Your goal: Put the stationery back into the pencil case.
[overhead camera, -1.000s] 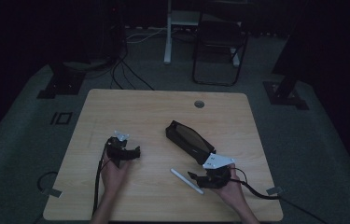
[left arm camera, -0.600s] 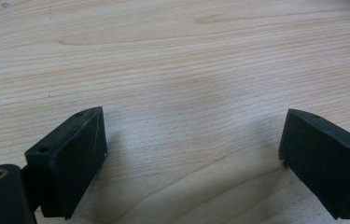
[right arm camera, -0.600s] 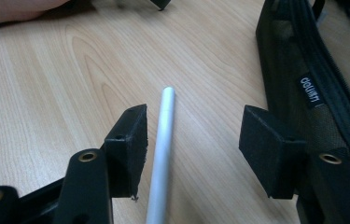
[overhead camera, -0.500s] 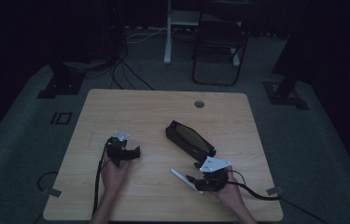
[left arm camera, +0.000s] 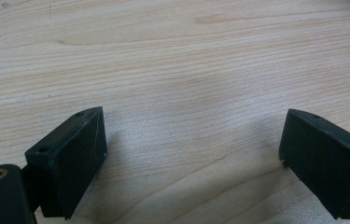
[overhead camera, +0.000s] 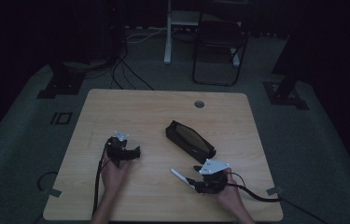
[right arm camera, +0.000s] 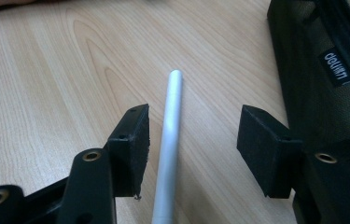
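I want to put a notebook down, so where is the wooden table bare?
The far strip of the wooden table beyond the black mesh pencil case and its left edge are bare. It is crowded at the near right, where the right gripper straddles the white pen.

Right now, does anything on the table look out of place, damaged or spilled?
Nothing stands out. The white pen lies flat on the table, between the right tongs, whose jaws have just been closing without pressing it. The black mesh pouch lies beside them, intact. No spills.
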A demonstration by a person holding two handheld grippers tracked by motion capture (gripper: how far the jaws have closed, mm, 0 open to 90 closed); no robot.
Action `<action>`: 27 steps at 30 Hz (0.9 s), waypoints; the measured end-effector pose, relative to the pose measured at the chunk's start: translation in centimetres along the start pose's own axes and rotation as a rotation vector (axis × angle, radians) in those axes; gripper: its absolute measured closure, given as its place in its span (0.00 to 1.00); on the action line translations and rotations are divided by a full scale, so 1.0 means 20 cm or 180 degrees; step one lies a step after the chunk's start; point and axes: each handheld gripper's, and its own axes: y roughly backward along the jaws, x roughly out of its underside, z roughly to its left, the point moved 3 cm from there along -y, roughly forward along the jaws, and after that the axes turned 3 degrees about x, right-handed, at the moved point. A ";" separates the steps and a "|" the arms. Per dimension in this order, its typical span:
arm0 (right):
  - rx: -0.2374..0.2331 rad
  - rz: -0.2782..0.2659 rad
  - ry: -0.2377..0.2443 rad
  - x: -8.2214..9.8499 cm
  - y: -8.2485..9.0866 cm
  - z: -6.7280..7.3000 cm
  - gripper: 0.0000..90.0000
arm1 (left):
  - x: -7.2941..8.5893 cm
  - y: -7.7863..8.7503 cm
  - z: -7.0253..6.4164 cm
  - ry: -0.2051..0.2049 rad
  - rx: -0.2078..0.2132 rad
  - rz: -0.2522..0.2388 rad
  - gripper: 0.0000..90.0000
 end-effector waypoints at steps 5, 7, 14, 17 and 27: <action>-0.0018 0.0046 0.0005 0.01 -0.02 0.01 0.49 | 0.00 0.00 0.00 -0.0001 0.0000 0.0001 0.09; -0.0023 0.0075 0.0011 0.02 -0.03 0.01 0.50 | 0.00 0.00 0.00 -0.0001 0.0000 0.0001 0.09; -0.0064 0.0133 0.0043 0.04 -0.06 0.02 0.56 | 0.00 0.00 0.00 0.0000 0.0000 0.0000 0.09; -0.0073 0.0162 0.0048 0.04 -0.07 0.03 0.56 | 0.00 0.00 0.00 0.0000 0.0000 0.0001 0.09; -0.0093 0.0231 0.0062 0.06 -0.13 0.04 0.60 | 0.00 0.00 0.00 0.0001 0.0000 -0.0002 0.09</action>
